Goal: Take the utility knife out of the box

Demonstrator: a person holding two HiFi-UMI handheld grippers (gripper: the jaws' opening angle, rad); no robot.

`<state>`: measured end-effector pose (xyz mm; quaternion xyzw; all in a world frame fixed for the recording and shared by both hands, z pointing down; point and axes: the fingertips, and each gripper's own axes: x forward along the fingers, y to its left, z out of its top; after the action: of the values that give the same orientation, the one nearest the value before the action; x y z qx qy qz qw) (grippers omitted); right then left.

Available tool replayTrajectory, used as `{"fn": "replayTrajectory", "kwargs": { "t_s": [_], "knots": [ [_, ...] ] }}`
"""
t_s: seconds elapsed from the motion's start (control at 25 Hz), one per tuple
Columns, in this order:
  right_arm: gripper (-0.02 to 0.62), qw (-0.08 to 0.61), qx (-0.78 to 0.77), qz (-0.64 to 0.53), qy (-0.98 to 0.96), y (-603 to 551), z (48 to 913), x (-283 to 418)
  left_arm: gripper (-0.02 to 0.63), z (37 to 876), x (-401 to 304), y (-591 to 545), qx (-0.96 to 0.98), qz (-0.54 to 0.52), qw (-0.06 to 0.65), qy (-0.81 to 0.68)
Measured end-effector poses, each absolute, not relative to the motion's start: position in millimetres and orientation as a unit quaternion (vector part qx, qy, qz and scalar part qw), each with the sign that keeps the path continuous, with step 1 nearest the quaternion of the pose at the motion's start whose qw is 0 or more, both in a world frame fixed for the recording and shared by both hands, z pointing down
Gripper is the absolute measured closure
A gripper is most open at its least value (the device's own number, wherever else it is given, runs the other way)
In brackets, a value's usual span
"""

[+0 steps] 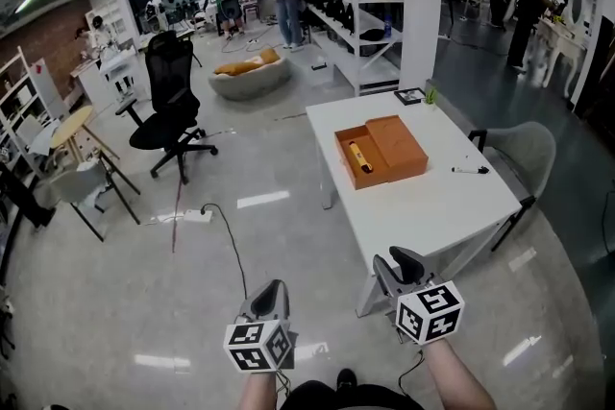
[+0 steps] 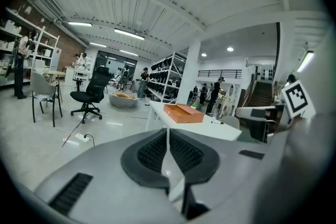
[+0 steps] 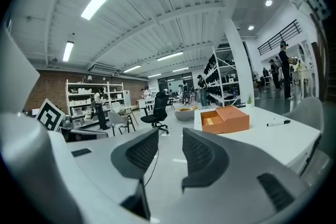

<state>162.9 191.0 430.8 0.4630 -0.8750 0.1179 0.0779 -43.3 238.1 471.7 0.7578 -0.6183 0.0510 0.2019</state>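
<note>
An open orange box [image 1: 381,150] lies on the white table [image 1: 423,197], with a yellow utility knife [image 1: 359,156] inside its left half. The box also shows far ahead in the left gripper view [image 2: 184,113] and the right gripper view [image 3: 225,119]. My left gripper [image 1: 270,295] is held low over the floor, well short of the table, its jaws closed together with nothing between them. My right gripper [image 1: 402,262] hovers at the table's near edge, jaws apart and empty.
A black marker [image 1: 470,170] lies on the table's right side. A grey chair [image 1: 524,152] stands at the right of the table, a black office chair [image 1: 170,101] to the left. A cable and power strip [image 1: 197,215] lie on the floor. People stand far off.
</note>
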Motion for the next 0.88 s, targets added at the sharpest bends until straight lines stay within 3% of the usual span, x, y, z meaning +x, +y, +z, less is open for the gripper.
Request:
{"fn": "replayTrajectory", "kwargs": {
  "t_s": [0.28,0.88],
  "knots": [
    [0.42,0.081,0.462,0.13,-0.874,160.0,439.5,171.0,0.584,477.7,-33.4,214.5,0.758,0.063,0.201,-0.617],
    [0.399,0.093,0.501,0.121,-0.852,22.8,443.2,154.0,0.584,494.8,-67.6,68.8,0.774,0.066,0.206,-0.595]
  ]
}}
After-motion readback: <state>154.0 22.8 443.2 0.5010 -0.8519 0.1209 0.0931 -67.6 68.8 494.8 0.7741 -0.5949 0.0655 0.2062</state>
